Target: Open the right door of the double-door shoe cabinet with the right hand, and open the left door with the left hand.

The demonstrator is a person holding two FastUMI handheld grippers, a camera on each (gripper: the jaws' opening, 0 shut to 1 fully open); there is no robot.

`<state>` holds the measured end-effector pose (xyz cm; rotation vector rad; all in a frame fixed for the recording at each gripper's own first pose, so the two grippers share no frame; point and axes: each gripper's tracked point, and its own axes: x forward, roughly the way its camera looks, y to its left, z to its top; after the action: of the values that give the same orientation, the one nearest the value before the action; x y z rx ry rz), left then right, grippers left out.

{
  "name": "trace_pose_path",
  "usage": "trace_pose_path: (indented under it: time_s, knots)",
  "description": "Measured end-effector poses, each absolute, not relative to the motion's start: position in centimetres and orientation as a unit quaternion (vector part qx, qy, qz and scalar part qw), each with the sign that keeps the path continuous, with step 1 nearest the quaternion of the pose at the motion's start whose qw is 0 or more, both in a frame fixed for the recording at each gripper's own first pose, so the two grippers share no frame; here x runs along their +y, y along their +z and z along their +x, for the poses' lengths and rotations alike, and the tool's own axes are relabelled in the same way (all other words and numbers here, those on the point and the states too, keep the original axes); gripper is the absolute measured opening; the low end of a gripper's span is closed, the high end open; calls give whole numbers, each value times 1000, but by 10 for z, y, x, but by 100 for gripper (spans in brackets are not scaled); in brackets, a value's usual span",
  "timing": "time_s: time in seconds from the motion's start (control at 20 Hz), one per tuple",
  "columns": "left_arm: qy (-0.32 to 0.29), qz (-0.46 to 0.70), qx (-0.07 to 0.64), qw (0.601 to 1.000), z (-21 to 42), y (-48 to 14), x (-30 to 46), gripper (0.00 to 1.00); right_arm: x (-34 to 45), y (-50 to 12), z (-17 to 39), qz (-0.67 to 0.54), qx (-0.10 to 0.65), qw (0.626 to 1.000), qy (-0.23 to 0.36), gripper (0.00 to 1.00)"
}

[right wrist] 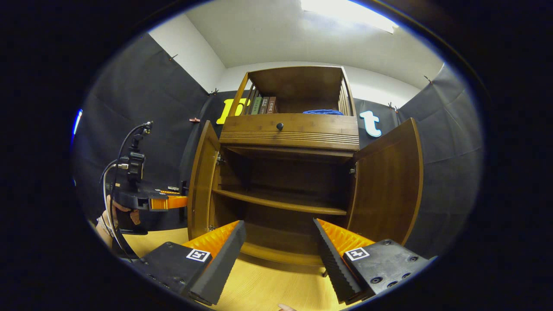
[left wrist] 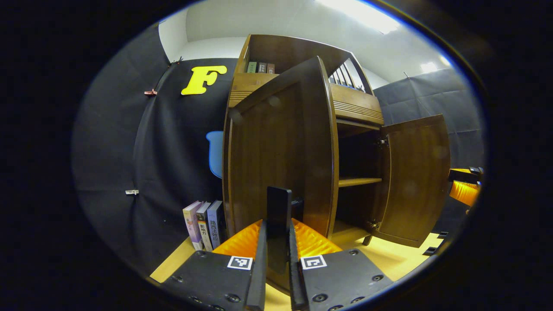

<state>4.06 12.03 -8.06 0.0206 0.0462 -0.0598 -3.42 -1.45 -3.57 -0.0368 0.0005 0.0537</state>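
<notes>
Left gripper view: left gripper (left wrist: 278, 242) nearest, jaws closed on the dark handle (left wrist: 278, 211) at the free edge of the left door (left wrist: 276, 151); both fingers press its sides. The left door stands swung well out from the shoe cabinet (left wrist: 354, 108). Three books (left wrist: 204, 224) stand on the floor (left wrist: 402, 255) just beside the cabinet's left side. Farther right, the right door (left wrist: 414, 177) hangs wide open.

Right gripper view: right gripper (right wrist: 280, 255) nearest, jaws wide apart, holding nothing, facing the cabinet's open lower compartment. Inside, one shelf (right wrist: 281, 203), bare. Both doors stand open either side. Above, a drawer with a knob (right wrist: 279, 126); books (right wrist: 262, 105) and blue cloth (right wrist: 323, 112) in the top compartment.
</notes>
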Motion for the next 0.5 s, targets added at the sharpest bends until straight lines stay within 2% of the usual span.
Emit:
trace_pose_path:
  time_s: [0.5]
  knots:
    - [15, 26, 21, 999, 23, -87, 155, 22, -5, -50, -20, -5, 14, 999, 43, 97]
